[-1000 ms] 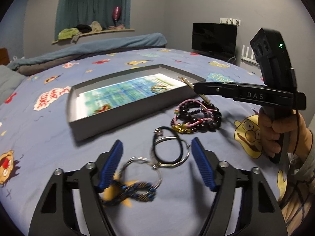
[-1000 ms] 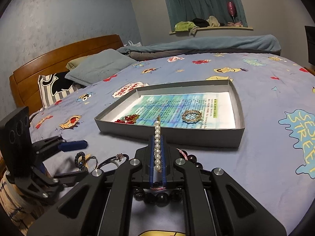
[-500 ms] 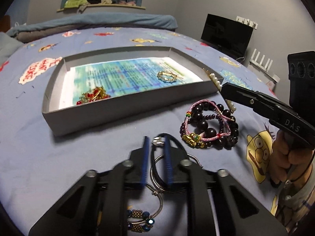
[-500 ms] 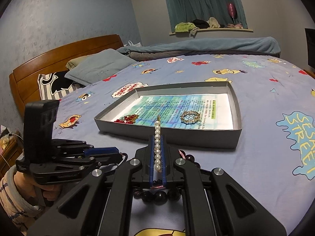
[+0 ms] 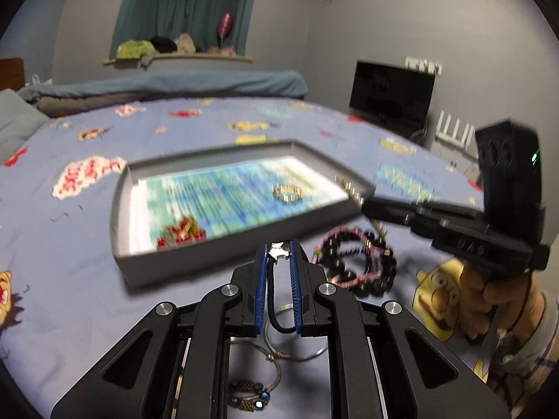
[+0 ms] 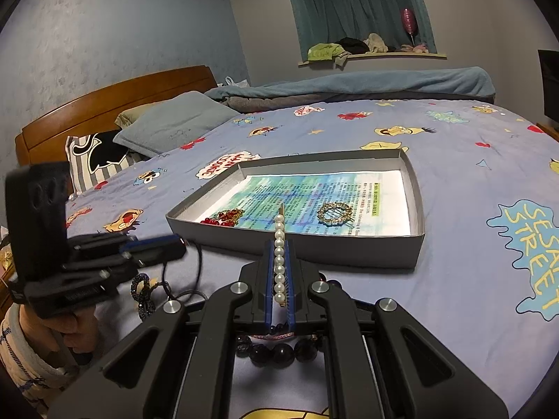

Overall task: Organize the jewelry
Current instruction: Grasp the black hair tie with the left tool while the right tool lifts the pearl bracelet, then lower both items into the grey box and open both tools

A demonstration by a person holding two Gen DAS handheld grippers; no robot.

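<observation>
- Bedroom, grey-blue walls, curtained window; blue cartoon-print bed sheet (image 6: 454, 188) as the work surface, wooden headboard (image 6: 115, 104) and pillows off to one side.
- On the sheet, a shallow grey tray (image 6: 417, 244) lined with a printed paper; inside it already a red beaded piece (image 6: 227, 217) and a gold round brooch (image 6: 334, 212), well apart from each other.
- Left gripper (image 5: 278, 263) clenched on a black cord bracelet (image 5: 276, 300) with a small silver clasp at the tips; cord loop hanging down between the pads, just short of the tray's near wall.
- Below it on the sheet, thin silver hoops (image 5: 279, 352) and a blue-gold beaded charm (image 5: 248, 399), seemingly linked together; whether joined to the cord, impossible to tell.
- Right gripper (image 6: 278, 272) clamped on a pearl hair clip (image 6: 279, 244), pointed at the tray, above a pile of dark bead bracelets (image 6: 276, 351).
- Risks, as judged: cord held only by a thin pinch, likely to slip or swing; possible snag dragging the hoops along; loop catching on the tray wall during the carry over; both grippers close together near the tray, so a collision possible.
</observation>
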